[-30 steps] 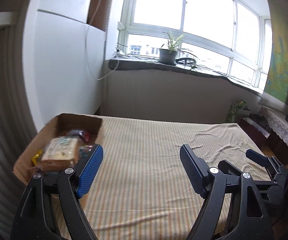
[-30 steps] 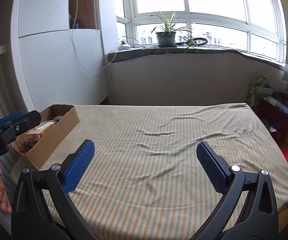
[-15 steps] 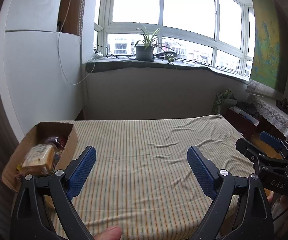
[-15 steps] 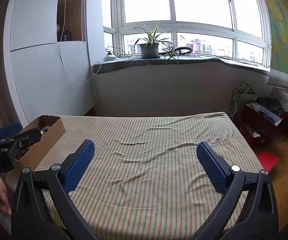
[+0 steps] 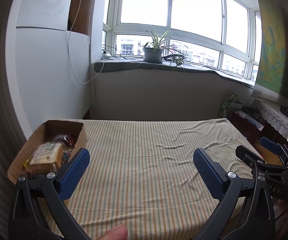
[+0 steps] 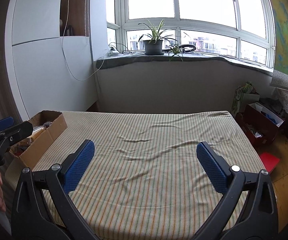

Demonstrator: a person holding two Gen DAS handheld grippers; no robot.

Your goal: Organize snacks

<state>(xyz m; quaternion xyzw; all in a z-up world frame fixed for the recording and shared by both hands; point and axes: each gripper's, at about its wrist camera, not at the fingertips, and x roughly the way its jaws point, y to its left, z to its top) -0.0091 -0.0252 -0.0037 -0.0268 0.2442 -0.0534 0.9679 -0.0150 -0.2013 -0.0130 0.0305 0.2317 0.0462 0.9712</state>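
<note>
Nearest to us, our left gripper [image 5: 140, 158] hangs above the near edge of the bed with its blue-padded jaws spread wide and nothing between them; a fingertip [image 5: 115, 232] shows at the bottom of that view. Our right gripper [image 6: 145, 152] hangs the same way, jaws wide apart and empty, over the striped sheet [image 6: 144, 160]. Each gripper shows at the edge of the other's view, the left one low at the left, the right one low at the right.

Just beyond the left gripper's left finger, a cardboard box [image 5: 79, 138] sits on the left side of the bed, touching the sheet. Inside it lie the snacks [image 5: 45, 157]: a clear-wrapped yellowish packet on top, with darker and red wrappers behind it toward the box's far end. The rest of the striped sheet lies wrinkled toward the right.

Farther off, to the right of the bed, a red box [image 6: 262, 124] stands on the wooden floor. Beyond the bed a low wall rises to a windowsill, where a potted plant [image 6: 153, 44] stands before the windows.
</note>
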